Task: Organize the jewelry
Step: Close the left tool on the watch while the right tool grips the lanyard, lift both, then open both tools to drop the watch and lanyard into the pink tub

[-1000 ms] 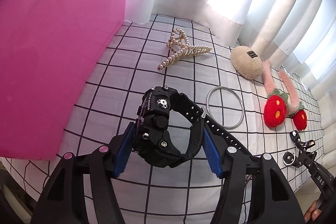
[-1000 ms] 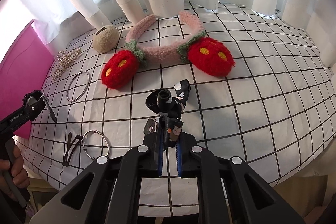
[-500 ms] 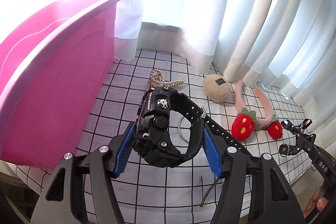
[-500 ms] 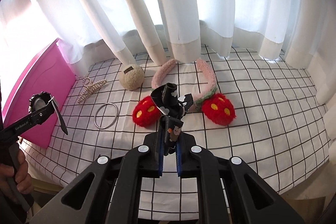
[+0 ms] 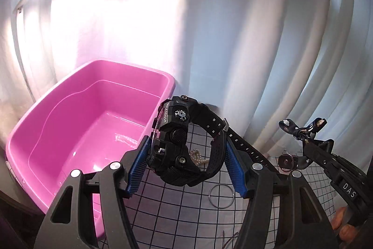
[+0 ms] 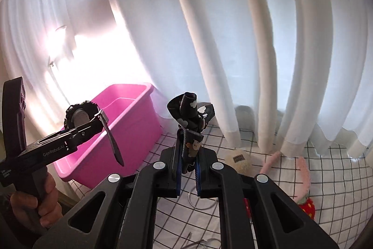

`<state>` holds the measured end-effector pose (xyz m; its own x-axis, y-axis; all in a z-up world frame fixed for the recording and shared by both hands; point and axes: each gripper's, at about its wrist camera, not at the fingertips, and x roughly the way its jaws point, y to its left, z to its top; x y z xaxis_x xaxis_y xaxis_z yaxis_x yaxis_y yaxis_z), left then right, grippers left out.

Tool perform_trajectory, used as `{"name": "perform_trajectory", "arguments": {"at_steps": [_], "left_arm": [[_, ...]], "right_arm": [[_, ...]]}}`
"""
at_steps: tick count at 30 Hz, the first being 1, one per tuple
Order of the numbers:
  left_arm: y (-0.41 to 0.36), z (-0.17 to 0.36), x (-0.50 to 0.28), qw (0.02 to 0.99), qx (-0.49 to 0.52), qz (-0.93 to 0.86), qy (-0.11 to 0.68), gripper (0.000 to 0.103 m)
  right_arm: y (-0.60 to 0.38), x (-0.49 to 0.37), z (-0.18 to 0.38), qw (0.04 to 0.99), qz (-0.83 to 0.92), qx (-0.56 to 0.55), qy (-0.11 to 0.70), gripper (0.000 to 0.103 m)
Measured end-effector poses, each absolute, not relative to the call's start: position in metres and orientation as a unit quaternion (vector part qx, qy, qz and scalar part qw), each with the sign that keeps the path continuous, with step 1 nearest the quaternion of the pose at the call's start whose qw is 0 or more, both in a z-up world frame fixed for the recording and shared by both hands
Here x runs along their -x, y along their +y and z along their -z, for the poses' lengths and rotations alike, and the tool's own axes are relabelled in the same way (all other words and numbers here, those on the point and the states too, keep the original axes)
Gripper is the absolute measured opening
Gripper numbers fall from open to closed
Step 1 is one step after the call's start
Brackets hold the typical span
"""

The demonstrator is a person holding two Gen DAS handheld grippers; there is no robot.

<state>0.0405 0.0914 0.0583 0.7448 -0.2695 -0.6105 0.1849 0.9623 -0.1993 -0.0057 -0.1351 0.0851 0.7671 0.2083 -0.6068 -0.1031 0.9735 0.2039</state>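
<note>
My left gripper [image 5: 186, 141] is shut on a chunky black watch [image 5: 173, 139], its blue pads pressing the case and the strap, and it hangs in the air beside the pink tub [image 5: 130, 67]. The strap's loose end points right. My right gripper [image 6: 187, 152] is shut on a black hair bow with white cloud prints [image 6: 191, 113], also lifted above the table. In the right wrist view the left gripper [image 6: 93, 126] with the watch [image 6: 80, 117] hovers in front of the pink tub [image 6: 139, 113], whose inside looks bare. From the left wrist view, the right gripper [image 5: 305, 142] and bow [image 5: 300, 130] are at the right.
On the black-grid white cloth [image 5: 177, 214] lie a metal ring [image 5: 221, 196], a pearl claw clip [image 5: 197, 156], a beige pom-pom [image 6: 237, 161] and a pink strawberry headband [image 6: 302, 179]. White curtains [image 6: 233, 39] hang close behind. A hand [image 6: 44, 200] holds the left gripper's handle.
Both grippers have risen well above the cloth with their items still held. The views now look over the tub's rim into it, and the table items have dropped low in the frames.
</note>
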Motion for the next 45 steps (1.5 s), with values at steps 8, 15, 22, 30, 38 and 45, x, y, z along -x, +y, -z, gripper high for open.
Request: {"name": "perform_trajectory", "arguments": {"at_steps": [8,15,22,30,38,45], "left_arm": [[0.183,-0.076,-0.068,0.942,0.072,0.029,0.326,0.059],[0.247,-0.054,-0.091,0.928,0.074,-0.023,0.365,0.059],[0.259,-0.016,-0.11,0.905,0.074,-0.026,0.417,0.06],[0.273,0.006,-0.12,0.884,0.079,-0.049,0.459,0.071],[0.281,-0.009,-0.113,0.899,0.055,-0.079,0.427,0.091],[0.284,-0.013,-0.103,0.898,0.061,-0.085,0.427,0.091]], "right_arm": [[-0.023,-0.069,-0.106,0.921,-0.208,-0.041,0.327,0.009],[0.073,-0.122,-0.081,0.887,-0.276,-0.006,0.371,0.009],[0.115,-0.156,-0.034,0.855,-0.272,0.009,0.441,0.009],[0.121,-0.173,-0.014,0.846,-0.233,0.026,0.479,0.054],[0.11,-0.178,-0.025,0.863,-0.209,0.031,0.458,0.055],[0.104,-0.17,-0.03,0.867,-0.204,0.018,0.455,0.055]]}}
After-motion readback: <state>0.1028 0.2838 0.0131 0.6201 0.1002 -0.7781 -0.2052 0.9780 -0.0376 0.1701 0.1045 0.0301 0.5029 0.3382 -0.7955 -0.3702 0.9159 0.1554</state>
